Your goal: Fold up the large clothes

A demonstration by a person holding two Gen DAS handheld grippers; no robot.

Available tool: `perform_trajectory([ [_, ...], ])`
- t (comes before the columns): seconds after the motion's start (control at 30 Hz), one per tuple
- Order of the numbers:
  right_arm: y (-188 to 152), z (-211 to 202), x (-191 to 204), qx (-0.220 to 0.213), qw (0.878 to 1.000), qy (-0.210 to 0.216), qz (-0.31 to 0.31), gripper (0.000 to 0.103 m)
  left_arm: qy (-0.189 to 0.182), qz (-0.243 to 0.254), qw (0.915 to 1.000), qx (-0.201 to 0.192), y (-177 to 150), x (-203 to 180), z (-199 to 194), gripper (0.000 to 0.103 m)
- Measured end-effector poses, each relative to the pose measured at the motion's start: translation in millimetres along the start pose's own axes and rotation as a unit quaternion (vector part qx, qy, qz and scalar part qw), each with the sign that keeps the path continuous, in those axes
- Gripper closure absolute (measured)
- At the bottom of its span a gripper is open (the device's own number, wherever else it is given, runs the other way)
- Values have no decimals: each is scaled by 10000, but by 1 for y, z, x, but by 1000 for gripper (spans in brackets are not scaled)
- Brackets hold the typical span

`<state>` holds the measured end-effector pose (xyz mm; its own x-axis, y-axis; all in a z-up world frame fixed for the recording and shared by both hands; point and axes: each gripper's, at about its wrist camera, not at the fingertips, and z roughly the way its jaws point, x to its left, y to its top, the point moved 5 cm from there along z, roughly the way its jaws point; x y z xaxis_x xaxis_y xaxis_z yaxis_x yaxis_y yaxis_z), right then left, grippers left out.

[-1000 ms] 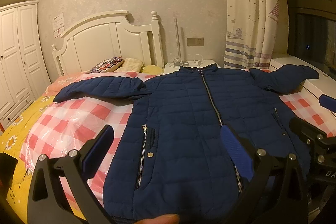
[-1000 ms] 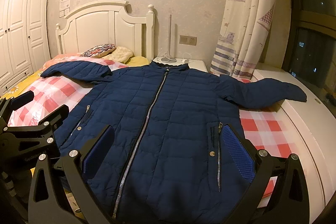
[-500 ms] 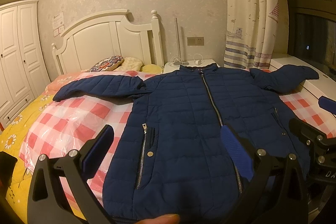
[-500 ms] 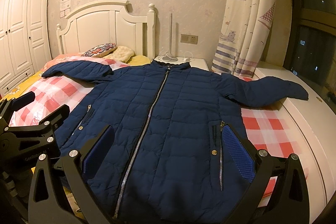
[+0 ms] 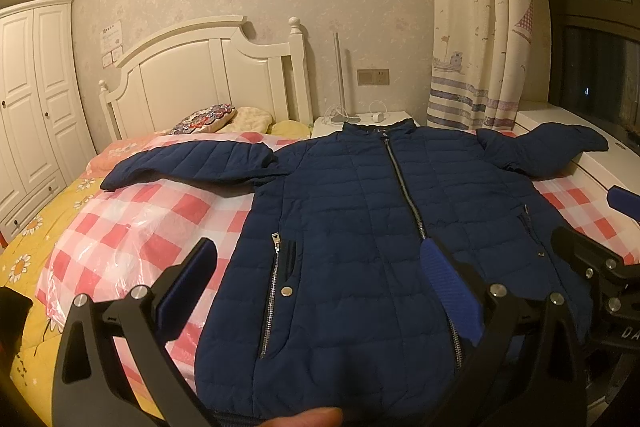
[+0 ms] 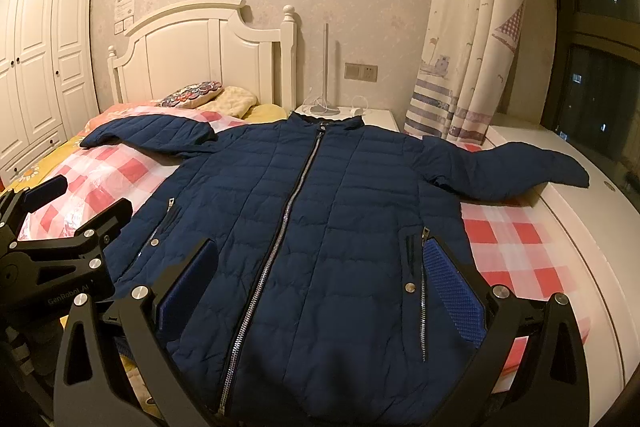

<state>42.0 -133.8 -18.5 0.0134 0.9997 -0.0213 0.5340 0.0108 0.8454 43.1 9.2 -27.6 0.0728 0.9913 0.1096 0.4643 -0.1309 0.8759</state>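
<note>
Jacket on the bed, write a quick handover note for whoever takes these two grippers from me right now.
Left gripper: open, holding nothing, above the jacket's lower left part.
Right gripper: open, holding nothing, above the lower right part.
Jacket: dark blue, zipped up, lying front up and flat on the checked cover of the bed, collar toward the headboard. Left sleeve spread out to the side; right sleeve reaches onto the white ledge by the window.
Done: jacket laid out.
Left: every fold; probably sleeves in first, then the body.
</note>
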Motion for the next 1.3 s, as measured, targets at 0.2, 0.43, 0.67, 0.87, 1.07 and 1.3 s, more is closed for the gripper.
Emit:
perform_trajectory([
  [0.2, -2, 0, -1, -1, 10000, 1, -4, 5, 1, -2, 10000, 4, 0, 0, 0, 2],
  [0.43, -2, 0, -1, 3, 10000, -1, 3, 5, -3, -10, 10000, 13, -1, 0, 0, 2],
  [0.67, -5, 0, 0, 25, 10000, 4, 10, 5, -1, -7, 10000, 13, -1, 0, 0, 2],
  [0.87, -6, 1, 1, 41, 10000, 13, 26, 5, -8, -8, 10000, 31, -1, 0, 0, 2],
  [1.07, -12, 7, -2, 156, 9997, 89, 141, 5, -5, -2, 10000, 86, -4, -1, 4, 2],
  [1.3, -11, 24, -25, 161, 9996, 113, 225, 5, -389, -19, 9990, 211, -1, -6, 29, 2],
])
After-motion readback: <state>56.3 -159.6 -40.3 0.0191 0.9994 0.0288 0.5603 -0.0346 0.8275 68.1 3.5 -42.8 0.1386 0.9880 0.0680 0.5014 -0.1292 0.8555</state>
